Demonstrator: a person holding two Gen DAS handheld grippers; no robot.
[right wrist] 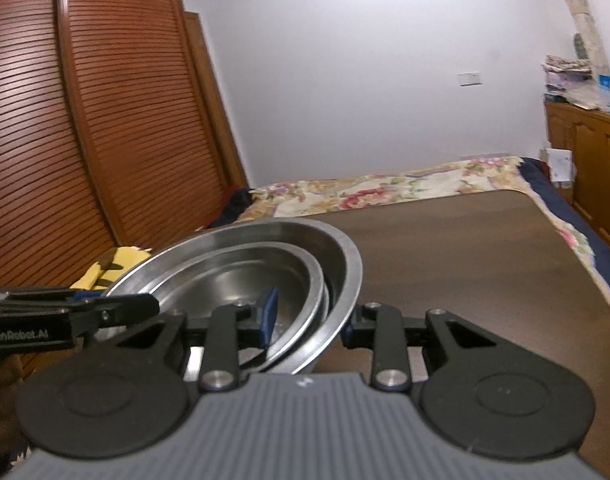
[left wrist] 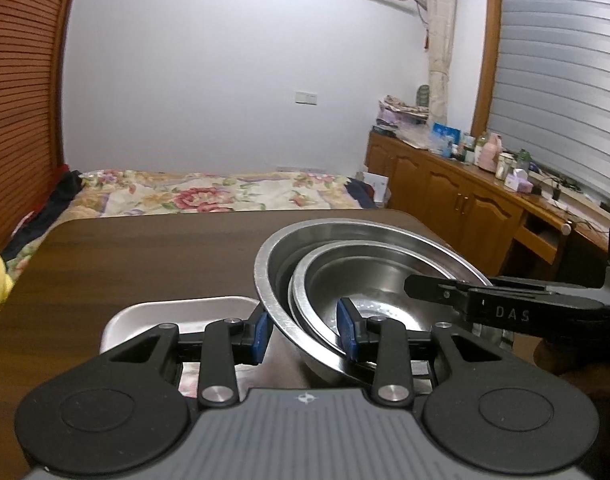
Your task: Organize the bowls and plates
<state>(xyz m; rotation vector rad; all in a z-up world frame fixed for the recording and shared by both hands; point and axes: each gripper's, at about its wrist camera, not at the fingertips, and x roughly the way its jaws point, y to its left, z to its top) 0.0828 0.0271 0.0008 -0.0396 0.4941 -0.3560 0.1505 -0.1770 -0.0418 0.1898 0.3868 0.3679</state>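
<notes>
Two steel bowls are nested, a small bowl [left wrist: 369, 292] inside a large bowl [left wrist: 273, 276], and both are tilted above the dark wooden table [left wrist: 145, 256]. My left gripper [left wrist: 305, 334] is shut across both rims on their near side, one blue pad outside the large bowl and the other inside the small one. In the right wrist view my right gripper [right wrist: 308, 324] is shut the same way on the opposite rims of the small bowl [right wrist: 233, 280] and large bowl [right wrist: 345, 256]. A rectangular steel tray [left wrist: 145, 316] lies on the table under the left gripper.
Behind the table [right wrist: 465, 264] is a bed with a floral quilt [left wrist: 209, 192]. A slatted wooden wardrobe [right wrist: 85, 120] stands to the left and a cluttered wooden cabinet [left wrist: 457, 188] to the right. Something yellow [right wrist: 105, 268] lies at the table's left side.
</notes>
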